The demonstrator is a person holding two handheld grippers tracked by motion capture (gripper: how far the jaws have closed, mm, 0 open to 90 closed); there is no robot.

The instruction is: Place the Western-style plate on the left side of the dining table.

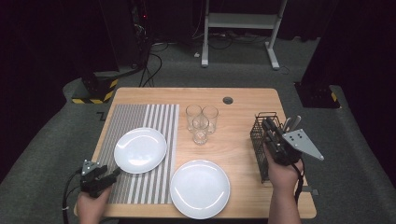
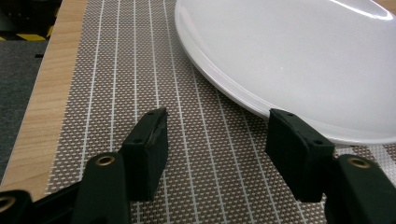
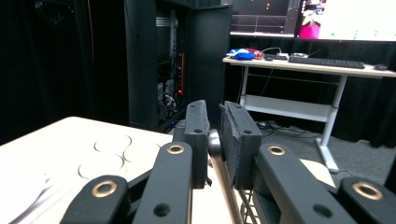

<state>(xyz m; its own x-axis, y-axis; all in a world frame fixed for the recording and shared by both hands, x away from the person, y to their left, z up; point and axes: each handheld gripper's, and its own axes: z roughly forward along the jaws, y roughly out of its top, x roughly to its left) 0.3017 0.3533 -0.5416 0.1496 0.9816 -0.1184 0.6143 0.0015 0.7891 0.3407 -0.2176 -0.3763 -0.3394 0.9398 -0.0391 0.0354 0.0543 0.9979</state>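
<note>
— Wooden table (image 1: pixel 243 140), dark room behind it. What is the right gripper (image 3: pixel 215 119) doing?

— Its jaws are clenched on a piece of cutlery (image 3: pixel 215 144), a metal handle pinched between the pads, up at the black wire caddy (image 1: pixel 259 140) near the table's right edge. Other cutlery stands in the same caddy.

— And the left gripper (image 2: pixel 215 135)?

— Released — jaws wide over the striped placemat (image 2: pixel 116 74), one pad just beside the rim of the white plate (image 2: pixel 299 60), gripping nothing.

— Advice for the lift?

— I'd draw it straight up so it clears the wire, then carry it toward a plate — a second plate (image 1: pixel 200 188) lies at the near edge, and three glasses (image 1: pixel 201 121) stand mid-table.
</note>
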